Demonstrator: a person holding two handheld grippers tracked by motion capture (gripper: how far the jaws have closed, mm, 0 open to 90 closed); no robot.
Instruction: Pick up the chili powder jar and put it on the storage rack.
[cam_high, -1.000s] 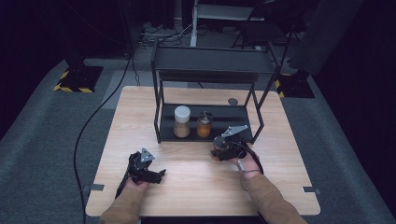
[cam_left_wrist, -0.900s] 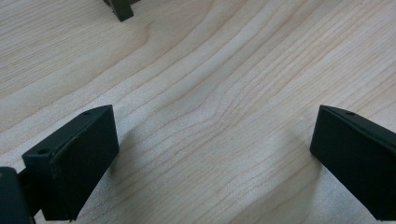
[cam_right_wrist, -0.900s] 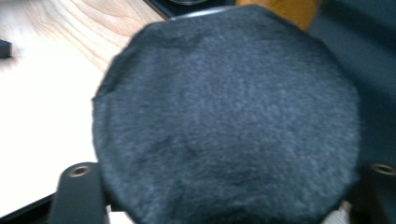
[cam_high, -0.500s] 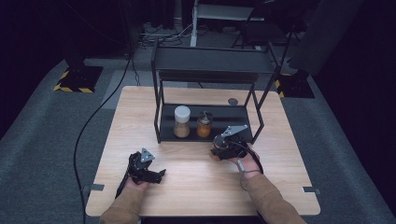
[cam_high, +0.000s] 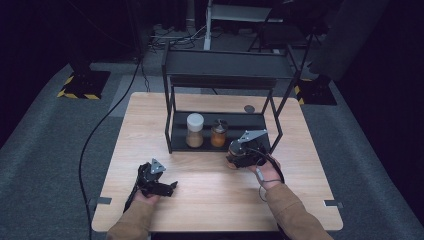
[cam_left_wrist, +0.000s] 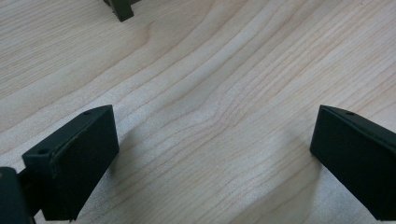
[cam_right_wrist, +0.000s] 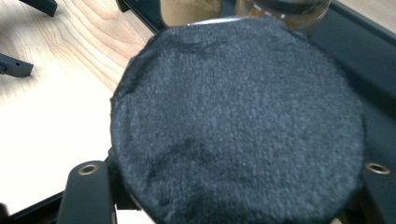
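Note:
In the right gripper view, a jar's round black fuzzy lid (cam_right_wrist: 238, 121) sits between the jaws of my right gripper (cam_right_wrist: 233, 191), which is shut on it. From above, the right gripper (cam_high: 239, 156) holds this jar (cam_high: 233, 148) just in front of the black rack's (cam_high: 172, 125) lower shelf, near its right post. Two jars stand on that shelf, one white-lidded (cam_high: 194, 130) and one dark-lidded (cam_high: 218, 133). My left gripper (cam_high: 167, 187) rests low at the table's front left. Its jaws (cam_left_wrist: 210, 154) stand wide open over bare wood.
The two-tier black rack stands mid-table, and one of its feet (cam_left_wrist: 121, 9) shows ahead of the left gripper. A small dark disc (cam_high: 249, 108) lies on the table behind the rack. A black cable (cam_high: 95, 145) trails off the table's left side.
My right gripper has risen slightly with the jar held in it. The left gripper has stayed where it was.

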